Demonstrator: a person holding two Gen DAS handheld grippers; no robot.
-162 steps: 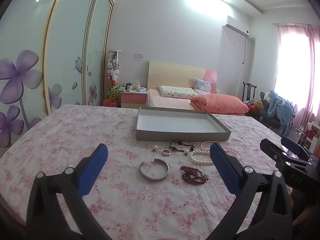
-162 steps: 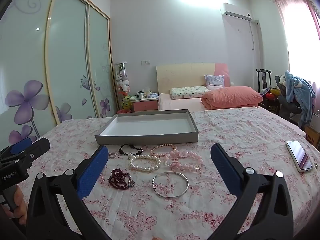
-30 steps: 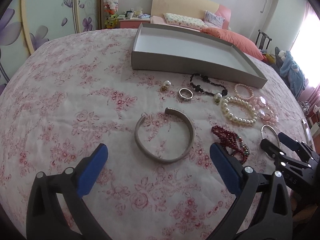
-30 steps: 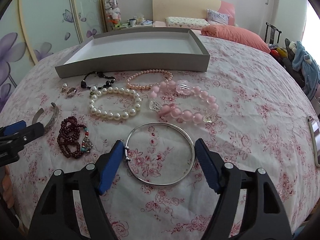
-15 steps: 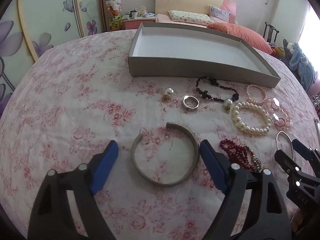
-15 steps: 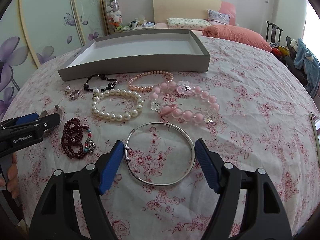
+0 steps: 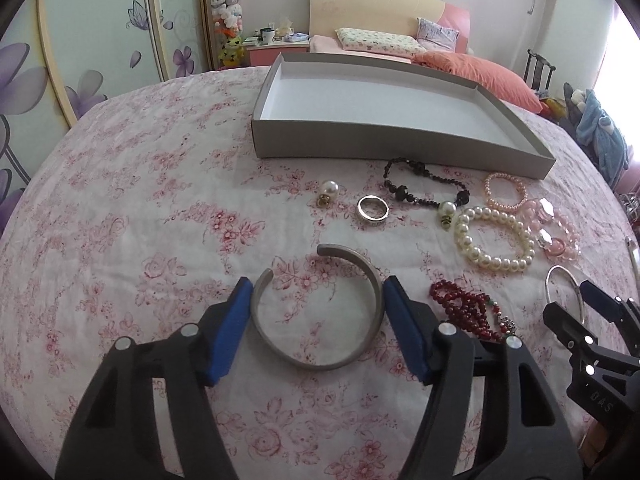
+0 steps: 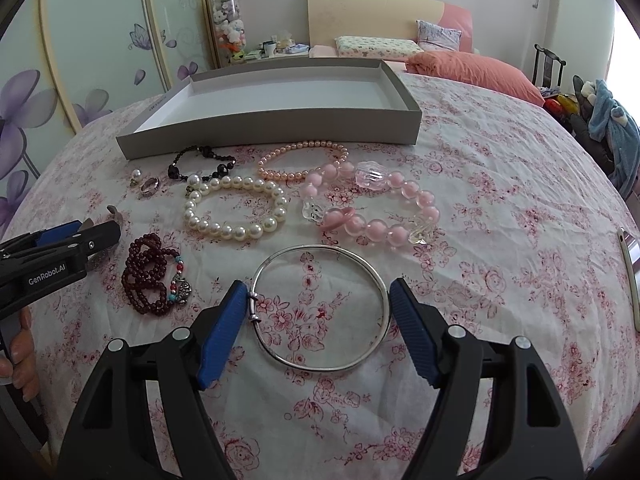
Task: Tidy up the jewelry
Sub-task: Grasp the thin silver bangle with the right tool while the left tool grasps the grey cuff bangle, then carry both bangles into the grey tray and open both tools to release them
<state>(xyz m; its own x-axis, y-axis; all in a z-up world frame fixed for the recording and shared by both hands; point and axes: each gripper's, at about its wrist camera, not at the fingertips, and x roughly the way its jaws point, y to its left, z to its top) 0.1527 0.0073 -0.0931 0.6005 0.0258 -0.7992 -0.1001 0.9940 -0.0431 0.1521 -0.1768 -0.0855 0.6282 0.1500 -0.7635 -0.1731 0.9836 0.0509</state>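
My left gripper is closing around the open-ended, dull silver metal cuff bracelet, which lies flat on the pink rose-printed cloth between my blue pads (they sit just beside its sides; I cannot tell whether they touch it). My right gripper has its jaws spread around the thin, round, polished silver bangle, the pads close against its rim, with its small clasp by my left pad. Beyond lie the dark red beaded bracelet, the white pearl bracelet and the shallow grey cardboard tray, white inside.
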